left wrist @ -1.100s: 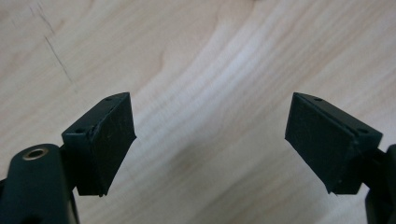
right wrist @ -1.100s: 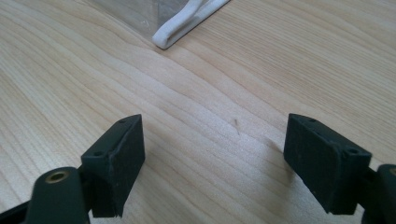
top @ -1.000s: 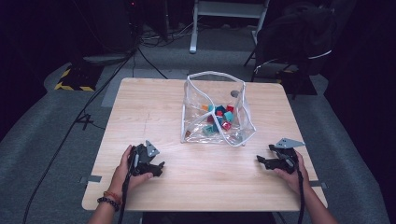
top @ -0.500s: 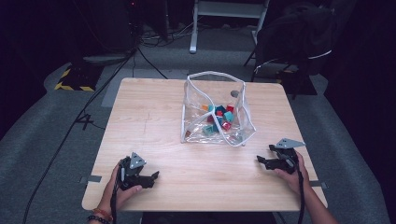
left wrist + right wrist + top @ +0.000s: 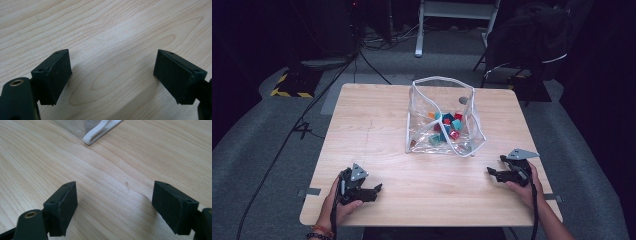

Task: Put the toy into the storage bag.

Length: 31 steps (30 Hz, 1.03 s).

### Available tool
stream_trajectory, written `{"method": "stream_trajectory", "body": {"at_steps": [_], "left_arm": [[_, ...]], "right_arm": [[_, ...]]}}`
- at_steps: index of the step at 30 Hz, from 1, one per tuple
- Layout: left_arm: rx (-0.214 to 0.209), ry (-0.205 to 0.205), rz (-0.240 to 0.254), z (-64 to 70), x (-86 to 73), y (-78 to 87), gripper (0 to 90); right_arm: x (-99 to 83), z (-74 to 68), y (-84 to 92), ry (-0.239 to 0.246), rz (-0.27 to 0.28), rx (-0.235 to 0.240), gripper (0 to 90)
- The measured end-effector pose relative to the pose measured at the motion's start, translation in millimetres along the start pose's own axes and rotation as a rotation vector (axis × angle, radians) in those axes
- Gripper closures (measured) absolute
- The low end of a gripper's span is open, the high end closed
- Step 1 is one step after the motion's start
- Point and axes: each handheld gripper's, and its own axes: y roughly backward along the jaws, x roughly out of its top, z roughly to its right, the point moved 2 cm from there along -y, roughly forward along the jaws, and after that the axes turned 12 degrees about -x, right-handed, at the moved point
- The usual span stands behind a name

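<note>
A clear plastic bag (image 5: 443,117) with a white zip rim stands open at the middle of the wooden table (image 5: 377,125), holding several small coloured blocks (image 5: 449,126). My left gripper (image 5: 378,189) rests near the table's front left edge, held in a hand, jaws wide apart with only bare wood between them (image 5: 112,72). At the front right, my right gripper (image 5: 490,173) points left toward the middle, also open over bare wood (image 5: 113,202). A corner of the bag's white rim (image 5: 100,131) lies ahead of it.
Black cables (image 5: 302,125) trail over the grey floor to the left. A chair with dark cloth (image 5: 527,40) and a white stand (image 5: 457,15) lie beyond the far edge. Bare wood surrounds the bag.
My left gripper has drawn back toward the table's front left edge. The right gripper and the bag have stayed where they were.
</note>
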Motion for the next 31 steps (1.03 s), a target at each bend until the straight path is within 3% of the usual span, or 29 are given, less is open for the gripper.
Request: {"method": "stream_trajectory", "body": {"at_steps": [15, 31], "left_arm": [[-0.005, 0.009, 0.0, 0.3, 0.5, -0.7, 14.2], [0.028, 0.045, 0.012, -2.1, 0.5, -0.4, 13.9]], "right_arm": [[0.2, 0.5, -0.3, 0.001, -0.004, 0.009, 21.2], [0.3, 0.1, -0.4, 0.003, -0.002, 0.012, 21.3]]}}
